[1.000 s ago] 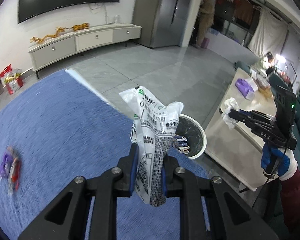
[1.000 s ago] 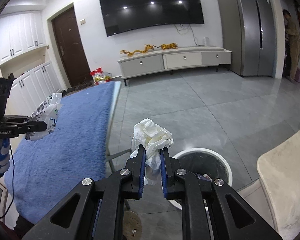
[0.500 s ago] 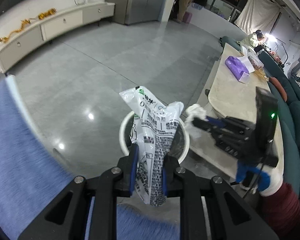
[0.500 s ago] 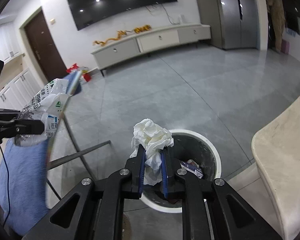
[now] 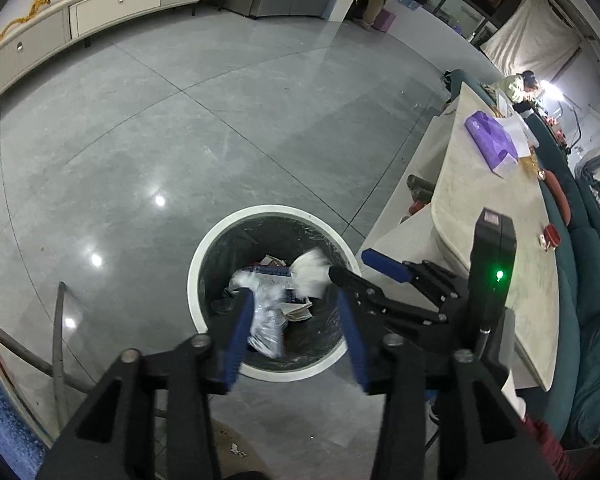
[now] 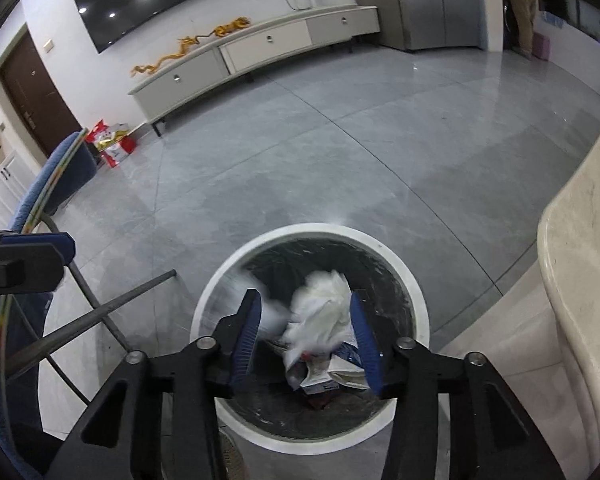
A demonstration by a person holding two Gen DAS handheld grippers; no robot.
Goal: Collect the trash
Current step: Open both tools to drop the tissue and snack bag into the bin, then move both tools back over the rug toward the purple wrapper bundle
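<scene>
Two tools hang over the one white-rimmed bin (image 5: 204,248), and both are letting go at once: the jaws of the left tool (image 5: 296,336) are opening, and so are the jaws of the right tool (image 6: 306,336). In the left wrist view the printed plastic bag (image 5: 266,328) is a blur just off the left blue pad, no longer pressed between the pads, with the bin's black-lined mouth straight behind it toward twelve o'clock. In the right wrist view the crumpled white tissue (image 6: 320,312) sits loose in the gap between the spread pads, nearer the right one, and likewise has the bin's open mouth directly under it. The relation that matters is simply vertical: each piece of trash lies below and slightly ahead of its own tool, inside the rim's circle, so the drop should land in the bin without either hand shifting sideways. The right tool also shows in the left wrist view at about three o'clock, its blue-tipped fingers (image 5: 384,266) reaching in over the rim from the marble counter (image 5: 488,216) side, close beside the left tool but apart from it. Older wrappers already lie at the bottom of the bin. Neither hand is nearer in any useful sense; both are over the opening.
</scene>
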